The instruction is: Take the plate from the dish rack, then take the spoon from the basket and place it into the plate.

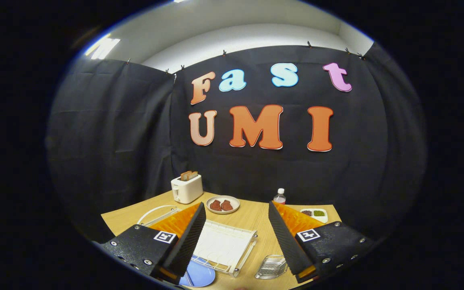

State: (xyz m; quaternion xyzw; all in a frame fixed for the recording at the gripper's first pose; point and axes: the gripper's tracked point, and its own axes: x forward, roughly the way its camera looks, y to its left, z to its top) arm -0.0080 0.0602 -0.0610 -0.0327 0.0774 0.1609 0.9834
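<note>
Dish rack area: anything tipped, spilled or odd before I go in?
Nothing stands out. The dish rack sits flat between the open gripper fingers, the blue plate at its near corner, the clear basket beside it.

I am in a recording booth staged as a small kitchen. Black cloth (107, 133) clipped up as a wall hangs behind a light wooden table (252, 215), with a plain white room wall above it. On the table stand a white toaster (187, 188) with bread in its slots, a small plate of meat pieces (222, 204), a capped bottle (280, 196) and a divided dish of condiments (314, 213). Nearer to me lie a white wire dish rack (224, 245), a blue plate (198, 274) and a clear basket (272, 267). My gripper (237, 237) is held spread wide above them.
</note>
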